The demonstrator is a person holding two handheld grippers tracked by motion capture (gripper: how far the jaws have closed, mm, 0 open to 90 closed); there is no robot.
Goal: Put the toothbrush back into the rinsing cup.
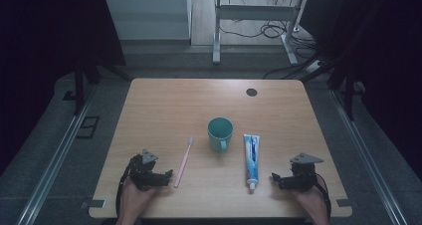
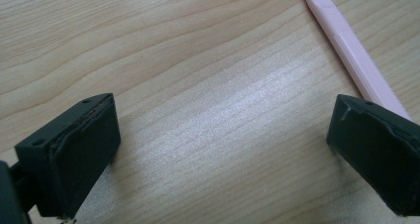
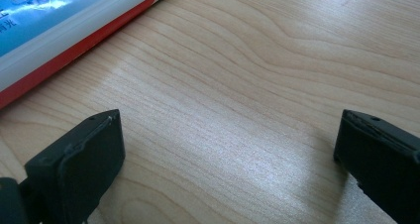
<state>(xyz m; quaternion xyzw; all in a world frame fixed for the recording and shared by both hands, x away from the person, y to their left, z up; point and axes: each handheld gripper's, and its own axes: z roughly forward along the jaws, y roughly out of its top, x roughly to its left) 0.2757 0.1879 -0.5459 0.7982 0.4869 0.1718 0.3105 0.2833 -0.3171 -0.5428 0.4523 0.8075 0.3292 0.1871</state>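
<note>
A teal mug (image 1: pixel 220 133) stands upright near the middle of the wooden table (image 1: pixel 164 100). Left of it lies a pink toothbrush (image 1: pixel 183 161), head away from me; its handle (image 2: pixel 346 50) runs past the right jaw in the left gripper view. Right of the mug lies a white, blue and red toothpaste tube (image 1: pixel 252 159), cap toward me; its body (image 3: pixel 64 26) crosses the top left of the right gripper view. My left gripper (image 1: pixel 166 175) rests low at the front left, open and empty, just left of the toothbrush. At the front right my right gripper (image 1: pixel 276 179) sits open, beside the tube's cap.
A dark round grommet (image 1: pixel 251 92) sits at the table's far right. Behind the table stand a white desk frame (image 1: pixel 216 33) and loose cables (image 1: pixel 271 31) on the floor. Metal rails (image 1: pixel 59 150) run along both sides.
</note>
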